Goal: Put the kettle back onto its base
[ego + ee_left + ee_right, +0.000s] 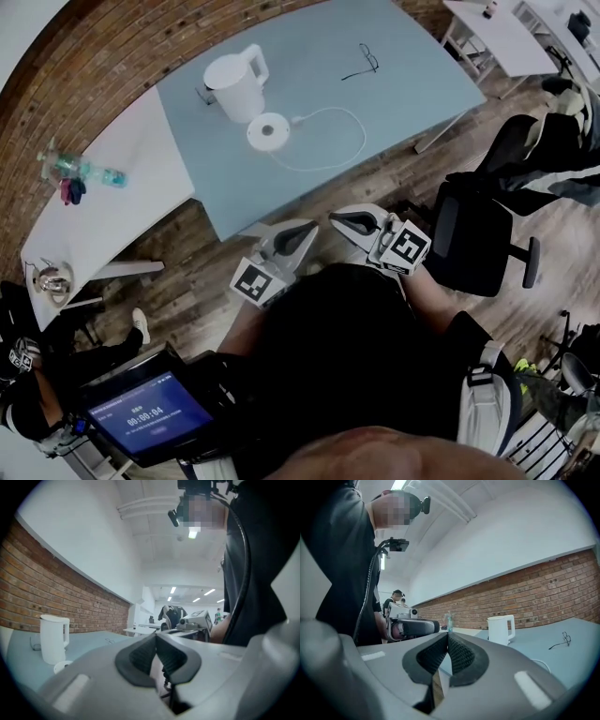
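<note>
In the left gripper view, the base (61,666) is mostly hidden behind the left gripper (156,637), and only a little white edge shows. In the head view, a small dark thing (202,94) peeks out from behind the kettle (236,84), too small to tell. The white table (497,37) at the top right is cut off.

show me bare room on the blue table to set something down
The pale blue tabletop is bare on its right side, between the black eyeglasses and the near edge. Crowded: the left end, where the white plastic kettle stands beside its round white base and white cord.
</note>
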`<action>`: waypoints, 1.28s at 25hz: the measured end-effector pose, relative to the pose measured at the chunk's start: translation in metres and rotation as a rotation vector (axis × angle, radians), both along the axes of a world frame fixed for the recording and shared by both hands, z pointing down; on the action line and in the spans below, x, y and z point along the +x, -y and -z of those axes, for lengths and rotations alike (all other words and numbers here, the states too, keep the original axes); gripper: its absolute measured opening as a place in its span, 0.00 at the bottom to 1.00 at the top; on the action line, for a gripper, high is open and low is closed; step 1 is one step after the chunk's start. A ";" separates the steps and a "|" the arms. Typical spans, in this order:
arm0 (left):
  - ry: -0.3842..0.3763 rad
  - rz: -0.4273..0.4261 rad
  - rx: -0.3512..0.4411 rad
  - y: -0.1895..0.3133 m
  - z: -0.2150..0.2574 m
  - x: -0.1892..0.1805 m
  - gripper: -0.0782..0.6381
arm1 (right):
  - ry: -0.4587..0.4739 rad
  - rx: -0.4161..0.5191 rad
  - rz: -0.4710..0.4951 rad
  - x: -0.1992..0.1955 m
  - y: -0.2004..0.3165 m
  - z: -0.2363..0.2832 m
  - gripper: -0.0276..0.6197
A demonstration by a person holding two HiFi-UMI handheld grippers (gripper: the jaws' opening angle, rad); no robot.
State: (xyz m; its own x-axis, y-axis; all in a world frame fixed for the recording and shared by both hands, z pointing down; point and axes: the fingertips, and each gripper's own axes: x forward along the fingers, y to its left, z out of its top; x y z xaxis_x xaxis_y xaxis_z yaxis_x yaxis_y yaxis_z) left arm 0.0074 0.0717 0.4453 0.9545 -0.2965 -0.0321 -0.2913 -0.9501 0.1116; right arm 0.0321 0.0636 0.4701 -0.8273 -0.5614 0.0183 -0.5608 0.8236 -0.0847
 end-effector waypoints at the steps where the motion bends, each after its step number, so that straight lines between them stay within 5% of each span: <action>1: -0.015 -0.001 0.005 0.006 0.003 -0.004 0.11 | -0.007 0.000 -0.005 -0.004 0.005 0.000 0.05; 18: 0.021 0.003 -0.042 0.020 -0.033 -0.045 0.11 | -0.070 0.003 -0.037 -0.041 0.016 0.002 0.05; 32: 0.060 0.206 -0.096 0.055 -0.054 -0.079 0.11 | -0.041 -0.009 0.120 -0.065 0.050 -0.005 0.05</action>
